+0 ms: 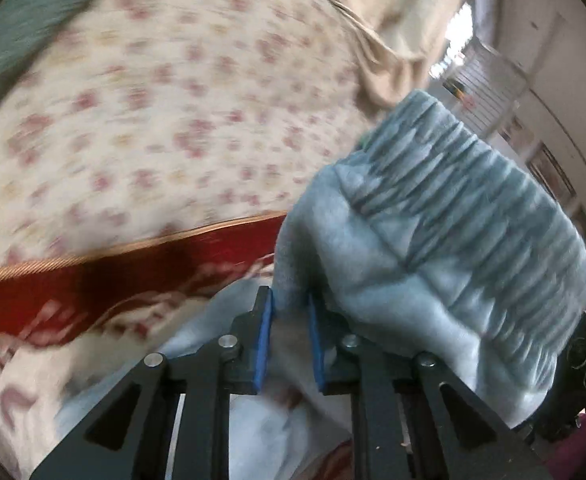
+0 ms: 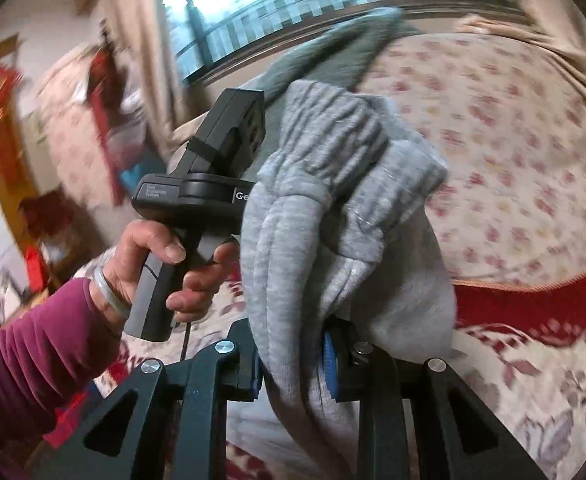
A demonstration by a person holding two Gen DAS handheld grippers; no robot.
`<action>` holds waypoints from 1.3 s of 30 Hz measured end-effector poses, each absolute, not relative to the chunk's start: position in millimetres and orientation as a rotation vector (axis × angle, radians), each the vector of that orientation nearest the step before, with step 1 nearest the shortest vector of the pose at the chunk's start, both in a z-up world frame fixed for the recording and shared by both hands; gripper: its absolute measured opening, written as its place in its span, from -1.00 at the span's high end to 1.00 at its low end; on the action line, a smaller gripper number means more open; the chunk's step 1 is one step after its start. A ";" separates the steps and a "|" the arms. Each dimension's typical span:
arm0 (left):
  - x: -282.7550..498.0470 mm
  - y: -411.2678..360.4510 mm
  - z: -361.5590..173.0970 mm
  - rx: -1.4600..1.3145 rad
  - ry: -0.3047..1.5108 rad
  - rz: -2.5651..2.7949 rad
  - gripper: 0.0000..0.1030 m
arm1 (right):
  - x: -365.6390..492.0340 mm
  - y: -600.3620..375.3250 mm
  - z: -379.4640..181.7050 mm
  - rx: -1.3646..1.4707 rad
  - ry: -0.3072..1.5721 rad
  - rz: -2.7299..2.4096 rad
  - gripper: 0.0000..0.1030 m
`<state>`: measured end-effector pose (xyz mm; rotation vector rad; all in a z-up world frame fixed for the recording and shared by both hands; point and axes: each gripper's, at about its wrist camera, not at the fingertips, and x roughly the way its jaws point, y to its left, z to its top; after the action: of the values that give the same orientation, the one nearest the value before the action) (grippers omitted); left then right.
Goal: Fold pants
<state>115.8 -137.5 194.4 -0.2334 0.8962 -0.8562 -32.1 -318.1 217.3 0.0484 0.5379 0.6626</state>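
Pants (image 1: 445, 240), grey fleece with a ribbed elastic waistband, hanging bunched between both tools above the bed. Soft, thick, floppy stuff, light enough but draping everywhere, so no holding shape without help. Left gripper (image 1: 291, 336) fingers (image 1: 267, 340) closed down on a fold of the fleece just below the waistband; right gripper (image 2: 293, 364) fingers (image 2: 329, 364) likewise pinched on a thick gathered wad, the rest spilling up and over in front of them. Probably best gripped at the waistband corners or the side seams, since the elastic gives a firm, non-slip bite. Plenty of flat floral bedspread (image 1: 153, 100) ahead of the left fingers for laying out. Red blanket (image 1: 93, 280) edge close under them, curtain and window beyond the right fingers, left hand (image 2: 165, 268) just beside the cloth, so watch for snagging.
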 end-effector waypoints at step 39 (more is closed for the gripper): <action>3.3 -109.1 125.5 -0.175 0.940 -0.604 -0.71 | 42.8 -340.2 147.7 0.076 0.781 0.363 -0.55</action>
<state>3.3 -109.1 125.5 -0.1748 0.9405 -0.6037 42.8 -340.2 147.7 0.0756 0.7809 0.3632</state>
